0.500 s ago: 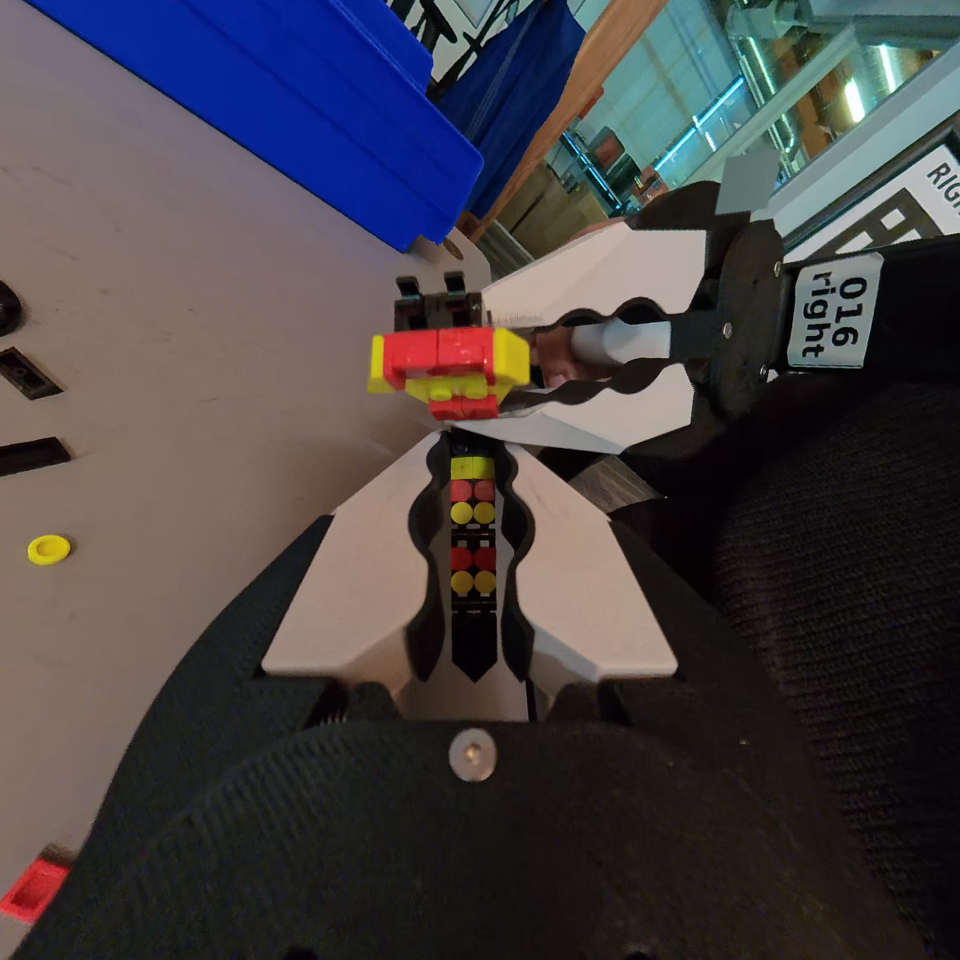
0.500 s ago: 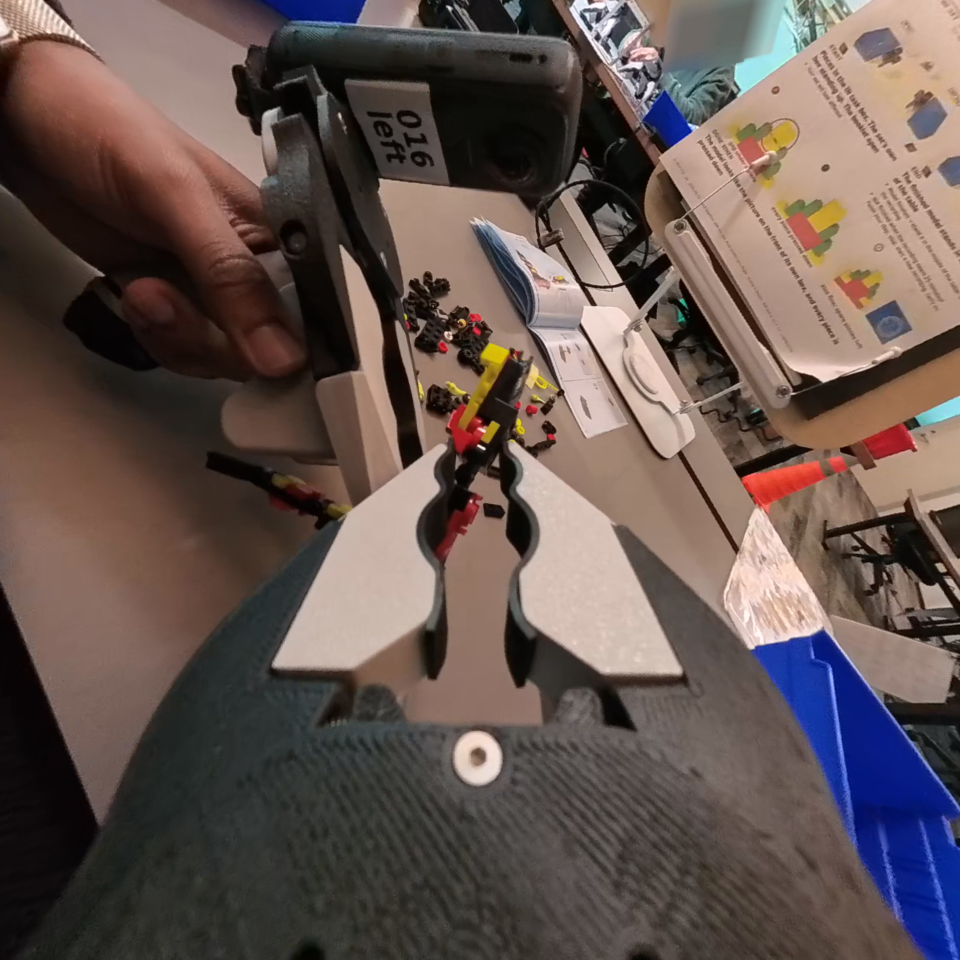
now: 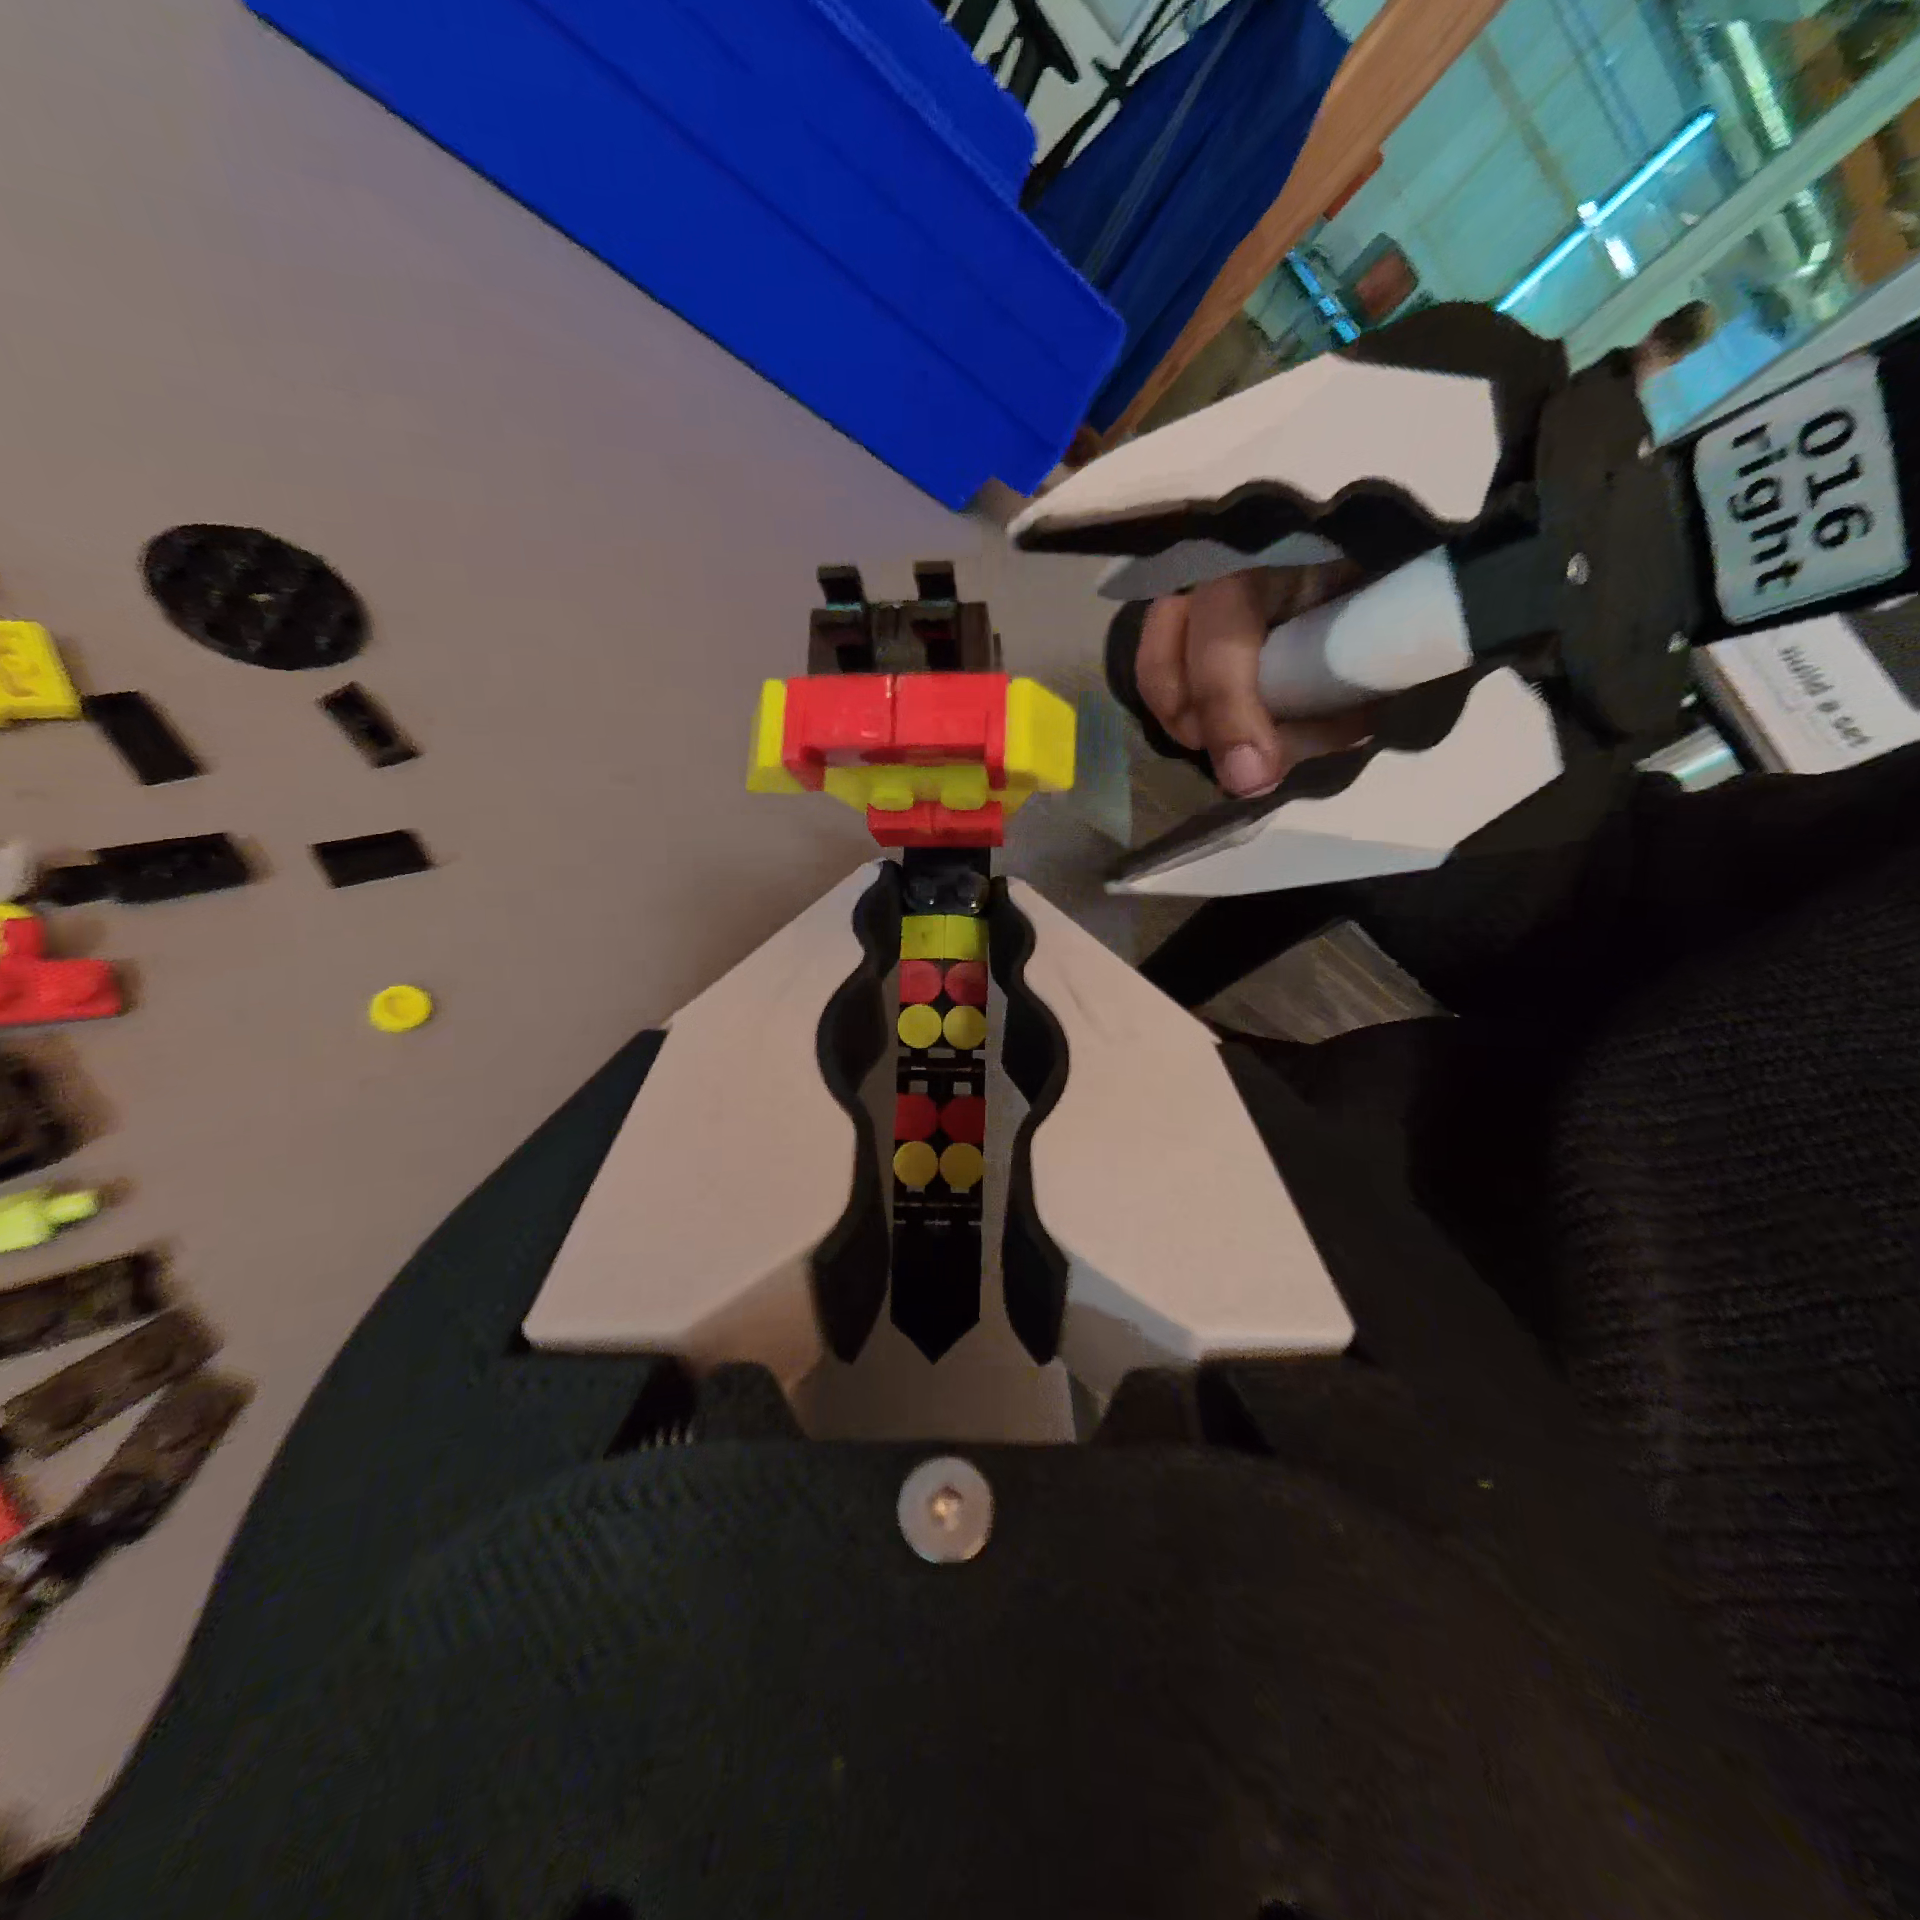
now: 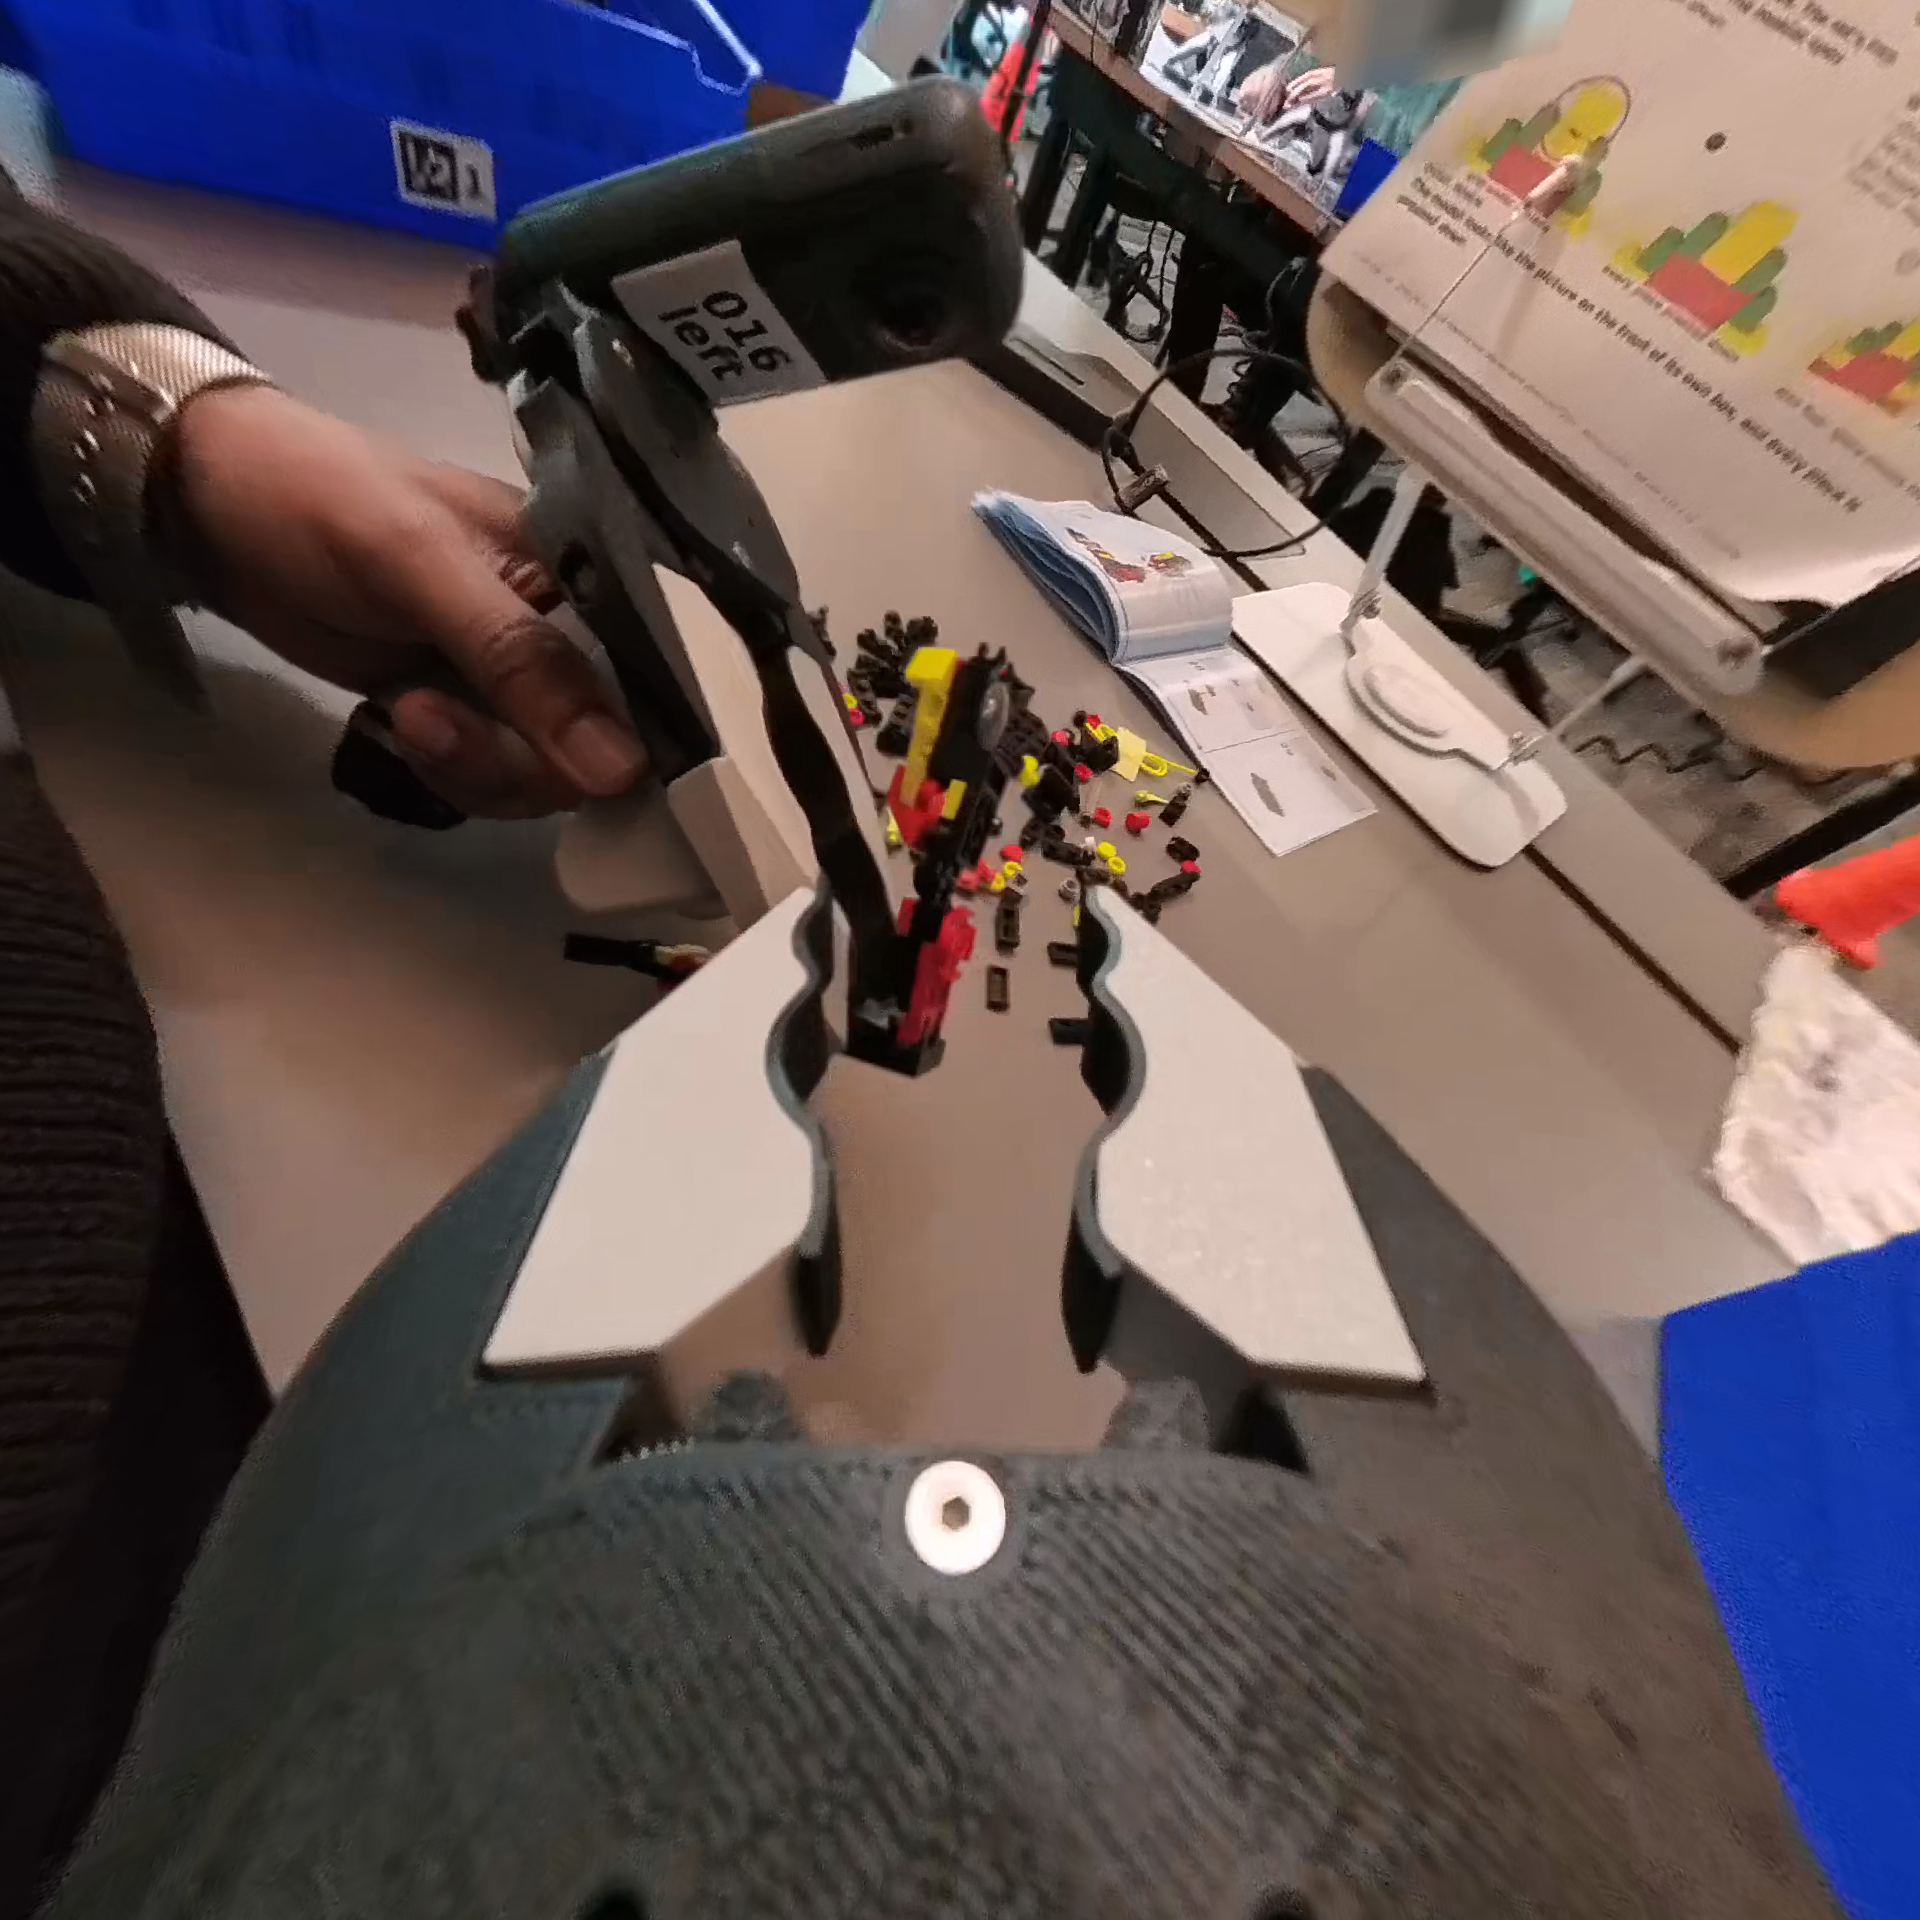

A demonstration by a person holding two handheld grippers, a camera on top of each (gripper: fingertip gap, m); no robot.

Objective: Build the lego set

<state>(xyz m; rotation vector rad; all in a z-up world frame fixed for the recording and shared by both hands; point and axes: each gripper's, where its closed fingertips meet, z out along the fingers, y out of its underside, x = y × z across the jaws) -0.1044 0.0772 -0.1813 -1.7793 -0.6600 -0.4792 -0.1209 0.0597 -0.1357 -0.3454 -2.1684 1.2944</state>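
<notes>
Your left gripper [image 3: 940, 935] has its fingers clenched on the partly built lego model [image 3: 914, 727], held above the surface [image 3: 416, 416]. Your right gripper [image 4: 951, 935] is released, its fingers spread and empty beside the model. Many loose pieces [image 4: 1081, 821] lie mid-surface by the instruction booklet [image 4: 1132, 592]: the build looks well short of finished.

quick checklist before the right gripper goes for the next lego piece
1. Left gripper shut on the black, red and yellow lego model: ok.
2. Right gripper open and empty: ok.
3. Right gripper off the model: ok in the left wrist view.
4. Loose black, red and yellow lego pieces on the grey table, in sight: ok.
5. Open instruction booklet visible: ok.
6. Which piece comes next: cannot tell.
</notes>
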